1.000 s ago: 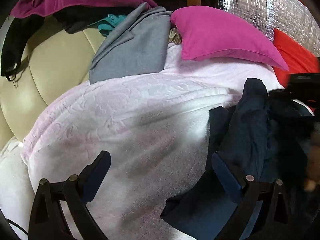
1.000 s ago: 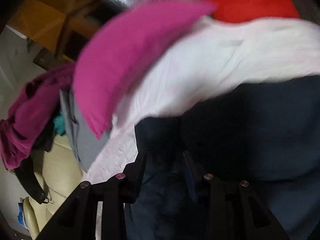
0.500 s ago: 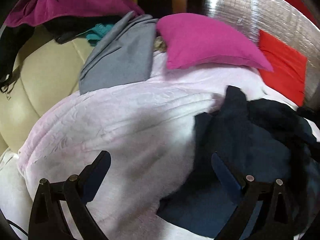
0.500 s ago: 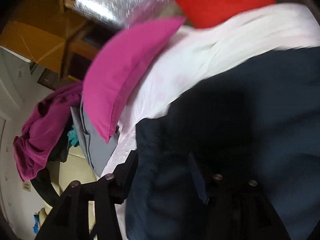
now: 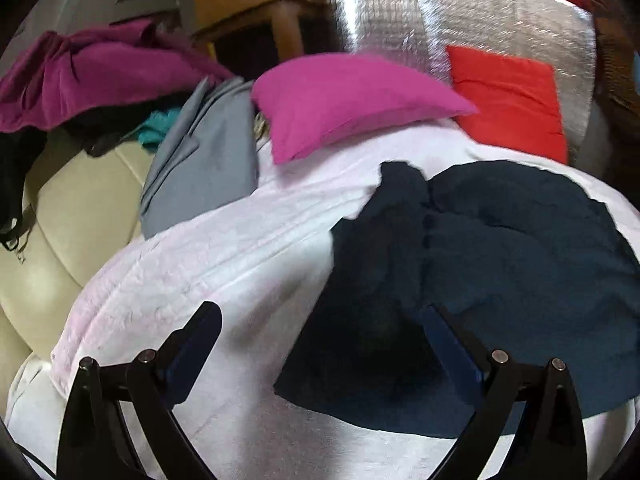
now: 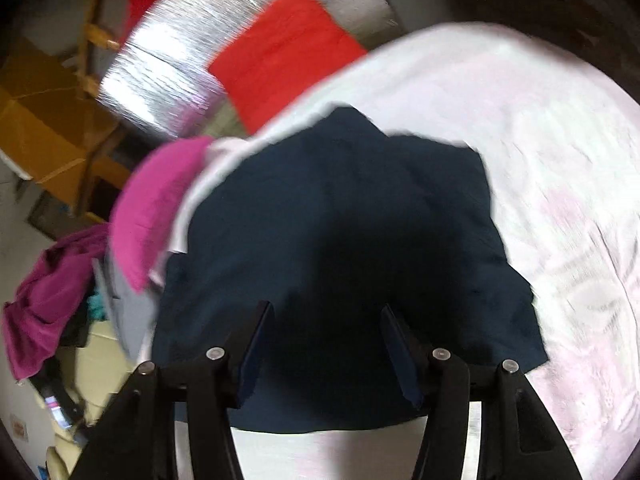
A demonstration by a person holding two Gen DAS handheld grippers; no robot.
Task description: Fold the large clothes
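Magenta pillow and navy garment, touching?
Apart. In the left wrist view, a strip of pale pink blanket shows between the magenta pillow and the navy garment's top edge. The right wrist view is too blurred to add anything.

One navy garment (image 5: 500, 280), one pink blanket (image 5: 224, 264), two cushions: magenta cushion (image 5: 352, 100), red cushion (image 5: 508, 100); one grey garment (image 5: 204, 160).

Navy garment (image 5: 500, 264): matt woven cloth, soft, lightly creased; pale pink blanket (image 5: 224, 264) under it: fleecy cloth with an embossed, slightly rough pattern. Magenta pillow (image 5: 352, 100) and red cushion (image 5: 512, 100): smooth matt fabric; grey garment (image 5: 204, 168): smooth, flat-finished cloth; cream sofa (image 5: 76, 216): glossy leather-like upholstery. Silver panel (image 5: 400, 12): shiny quilted foil; both hand-held grippers, left (image 5: 320, 336) and right (image 6: 326, 340): matt black plastic with small metal pins.
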